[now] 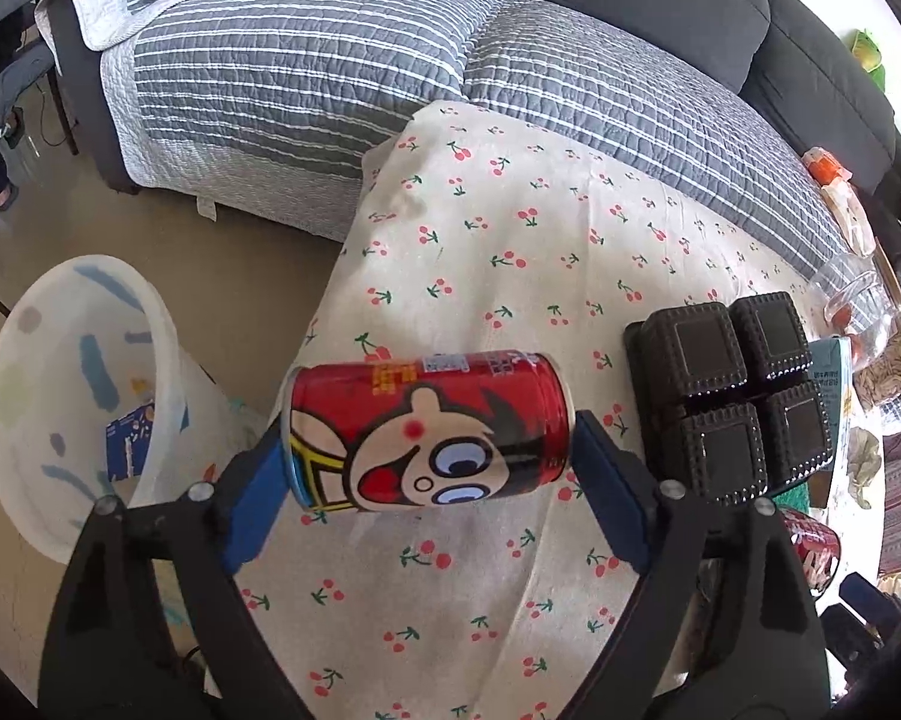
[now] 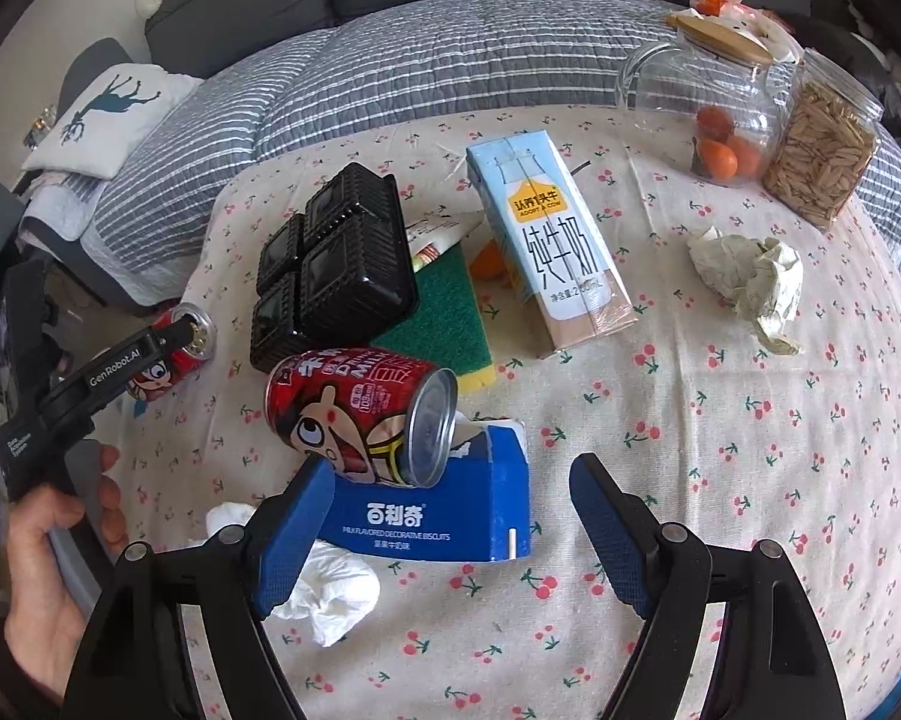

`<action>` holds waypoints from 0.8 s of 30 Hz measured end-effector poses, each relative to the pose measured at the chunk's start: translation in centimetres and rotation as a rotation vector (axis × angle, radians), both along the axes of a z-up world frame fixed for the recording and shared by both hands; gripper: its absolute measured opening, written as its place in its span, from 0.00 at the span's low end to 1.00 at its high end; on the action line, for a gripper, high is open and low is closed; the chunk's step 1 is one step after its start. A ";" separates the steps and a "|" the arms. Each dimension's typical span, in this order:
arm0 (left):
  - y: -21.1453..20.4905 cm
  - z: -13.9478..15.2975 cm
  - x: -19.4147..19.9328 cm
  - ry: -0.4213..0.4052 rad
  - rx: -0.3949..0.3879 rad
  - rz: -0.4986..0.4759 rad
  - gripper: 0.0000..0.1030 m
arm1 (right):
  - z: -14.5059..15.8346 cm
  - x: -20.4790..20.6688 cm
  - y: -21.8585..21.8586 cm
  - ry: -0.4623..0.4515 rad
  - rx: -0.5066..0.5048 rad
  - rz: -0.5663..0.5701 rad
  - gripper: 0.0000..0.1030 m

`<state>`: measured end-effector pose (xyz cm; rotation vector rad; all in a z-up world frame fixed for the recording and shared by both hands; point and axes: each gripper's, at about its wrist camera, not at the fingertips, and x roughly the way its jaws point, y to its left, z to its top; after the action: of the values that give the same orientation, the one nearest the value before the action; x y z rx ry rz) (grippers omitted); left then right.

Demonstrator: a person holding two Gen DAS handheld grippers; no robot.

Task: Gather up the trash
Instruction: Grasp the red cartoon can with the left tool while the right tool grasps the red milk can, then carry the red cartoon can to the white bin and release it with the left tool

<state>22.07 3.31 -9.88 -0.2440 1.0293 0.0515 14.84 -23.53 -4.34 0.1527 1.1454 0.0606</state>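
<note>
A sofa under a grey striped quilt (image 1: 306, 60) runs along the far side, with a table in a cherry-print cloth (image 1: 480, 252) in front of it. Left of the table, on the floor, stands a white plastic bin (image 1: 42, 360) with scraps inside. On the cloth lie a black four-cell plastic tray (image 1: 732, 396), a pale blue milk carton (image 2: 546, 240) on its side, a green scouring sponge (image 2: 444, 318) between them, and crumpled paper (image 2: 750, 282) to the right. Two clear jars (image 2: 702, 102) stand at the far right.

The left gripper (image 1: 426, 435) spans a red drink can (image 1: 426, 420) end to end at the table's left edge, its blue pads against both ends.

The right gripper (image 2: 450, 465) stands wide, gripping nothing. A blue biscuit box (image 2: 438, 516) lies between its fingers, nearer the left one, and a second red can (image 2: 354, 414) leans on the box. A white tissue (image 2: 330, 594) lies by the left finger.
</note>
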 end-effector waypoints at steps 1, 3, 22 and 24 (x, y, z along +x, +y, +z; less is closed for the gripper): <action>0.0 0.1 -0.2 0.006 -0.010 -0.006 0.85 | -0.1 0.1 0.3 0.002 0.007 0.001 0.80; 0.0 0.2 -0.6 0.018 -0.021 -0.015 0.85 | -0.2 0.5 0.9 -0.001 0.012 -0.002 0.80; 8.0 4.0 -5.1 -0.010 -0.044 -0.001 0.85 | -2.6 3.5 6.1 -0.019 -0.082 -0.048 0.89; 9.1 4.3 -5.6 -0.018 -0.045 0.006 0.85 | -2.9 3.6 6.0 -0.012 -0.090 -0.054 0.89</action>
<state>16.50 12.37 -5.58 -0.2879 1.0129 0.0321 18.43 -17.51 -7.26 0.1028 1.1289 -0.0379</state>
